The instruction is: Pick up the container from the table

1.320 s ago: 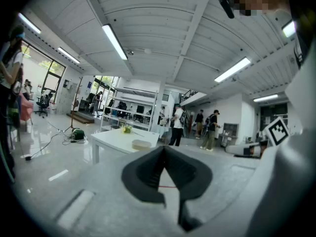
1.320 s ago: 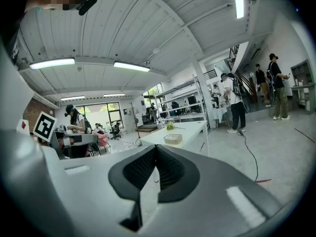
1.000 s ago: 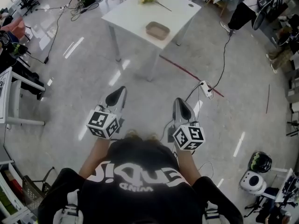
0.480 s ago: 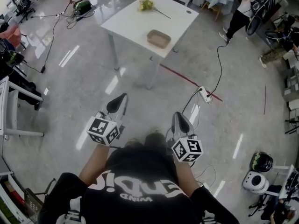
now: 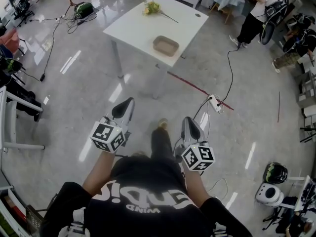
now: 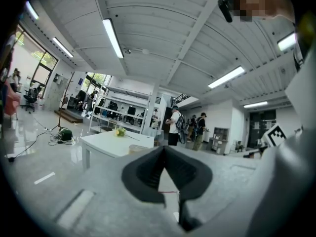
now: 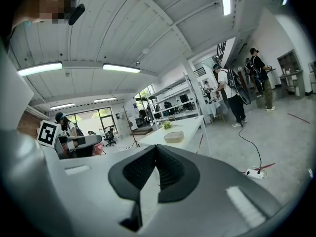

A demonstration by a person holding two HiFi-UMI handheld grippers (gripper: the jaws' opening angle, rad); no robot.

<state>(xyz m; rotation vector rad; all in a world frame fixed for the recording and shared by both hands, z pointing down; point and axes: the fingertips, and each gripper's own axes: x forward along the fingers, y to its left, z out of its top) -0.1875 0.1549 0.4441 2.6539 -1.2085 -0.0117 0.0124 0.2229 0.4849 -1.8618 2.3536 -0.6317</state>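
Note:
The container [image 5: 166,45] is a shallow tan rectangular tray on a white table [image 5: 133,26], far ahead of me across the floor. It also shows small in the left gripper view as the container [image 6: 136,148], just over the jaws, and in the right gripper view as the container [image 7: 174,137]. My left gripper [image 5: 124,106] and right gripper [image 5: 191,124] are held side by side in front of my body, pointing at the table and well short of it. Both are shut, pads meeting at the tips with nothing between them.
A yellow flower sprig [image 5: 152,7] lies at the table's far end. On the floor between me and the table run a red tape line [image 5: 197,87] and a power strip [image 5: 216,97] with its cable. People [image 5: 259,11] stand at the back right; a rack [image 5: 15,107] is at the left.
The table and container have drawn nearer in the head view as the person walks forward, one foot now showing between the grippers. Both grippers stay shut and keep their places.

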